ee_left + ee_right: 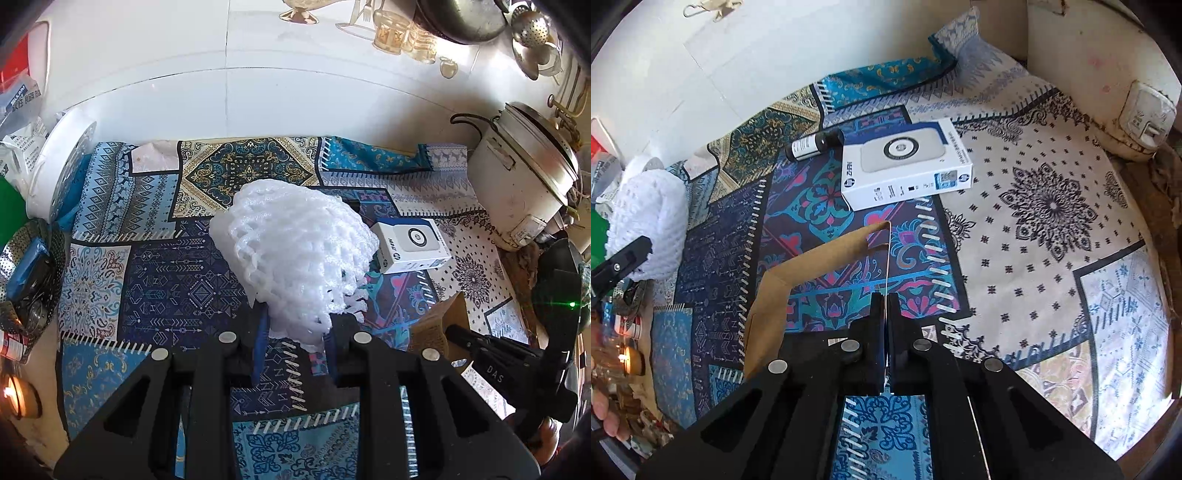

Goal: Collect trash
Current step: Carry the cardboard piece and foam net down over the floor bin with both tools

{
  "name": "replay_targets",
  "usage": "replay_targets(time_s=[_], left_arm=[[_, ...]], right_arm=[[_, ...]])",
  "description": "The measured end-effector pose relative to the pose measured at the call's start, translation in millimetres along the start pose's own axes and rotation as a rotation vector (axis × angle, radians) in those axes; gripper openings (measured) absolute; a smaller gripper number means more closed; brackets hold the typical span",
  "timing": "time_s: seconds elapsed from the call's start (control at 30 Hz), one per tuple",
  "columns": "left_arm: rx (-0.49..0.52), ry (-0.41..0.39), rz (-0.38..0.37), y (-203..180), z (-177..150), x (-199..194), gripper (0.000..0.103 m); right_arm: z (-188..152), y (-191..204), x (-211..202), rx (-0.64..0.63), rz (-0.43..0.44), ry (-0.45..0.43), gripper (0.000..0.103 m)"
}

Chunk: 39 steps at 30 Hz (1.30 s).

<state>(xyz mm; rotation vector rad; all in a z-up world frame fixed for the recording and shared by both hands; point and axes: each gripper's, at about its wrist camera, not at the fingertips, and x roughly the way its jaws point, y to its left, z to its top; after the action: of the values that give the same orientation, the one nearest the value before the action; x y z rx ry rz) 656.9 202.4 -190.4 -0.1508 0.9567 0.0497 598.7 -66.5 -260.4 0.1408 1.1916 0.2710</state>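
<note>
My left gripper [295,332] is shut on a white foam fruit net [295,254] and holds it above the patterned cloth; the net also shows at the left of the right wrist view [650,218]. My right gripper [885,306] is shut on the rim of an open brown paper bag [783,291], whose mouth opens to the left of the fingers. The bag's edge shows in the left wrist view [439,325]. A white HP box [905,162] and a small dark bottle [814,144] lie on the cloth beyond the bag.
A patterned tablecloth [1034,206] covers the table. A white rice cooker [524,177] stands at the right, against a tiled wall. A white round appliance [62,170], a perforated metal basket [29,280] and a lit candle [626,358] sit at the left.
</note>
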Motion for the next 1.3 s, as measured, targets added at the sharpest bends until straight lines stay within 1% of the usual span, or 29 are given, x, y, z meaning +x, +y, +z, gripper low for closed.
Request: replay_targets(time_s=[0.13, 0.3, 0.43, 0.57, 0.73, 0.9, 1.0, 1.17, 1.3], left_arm=[[-0.019, -0.039, 0.014, -25, -18, -25, 0.026], [-0.073, -0.084, 0.042, -55, -48, -61, 0.026], [-0.104, -0.105, 0.042, -74, -69, -88, 0.026], [-0.117, -0.124, 0.041, -86, -90, -114, 0.026], [-0.105, -0.139, 0.04, -89, -114, -141, 0.026], [-0.104, -0.129, 0.018, -77, -147, -160, 0.026], [-0.096, -0.119, -0.004, -67, -174, -171, 0.026], [-0.066, -0.069, -0.017, -51, -234, -189, 0.026], [-0.058, 0.002, -0.023, -43, -275, -187, 0.026]], right_arm=[[-6, -13, -37, -0.028, 0.038, -0.052, 0.001], [-14, -24, -70, -0.111, 0.084, -0.09, 0.001], [-27, -24, -97, -0.175, 0.09, -0.113, 0.001], [-41, -26, -115, -0.202, 0.121, -0.125, 0.001], [-64, -20, -133, -0.22, 0.137, -0.143, 0.001], [-97, -11, -148, -0.212, 0.124, -0.163, 0.001], [-124, -5, -153, -0.198, 0.096, -0.164, 0.001], [-184, 7, -154, -0.181, 0.07, -0.134, 0.001], [-226, 8, -147, -0.155, 0.057, -0.087, 0.001]])
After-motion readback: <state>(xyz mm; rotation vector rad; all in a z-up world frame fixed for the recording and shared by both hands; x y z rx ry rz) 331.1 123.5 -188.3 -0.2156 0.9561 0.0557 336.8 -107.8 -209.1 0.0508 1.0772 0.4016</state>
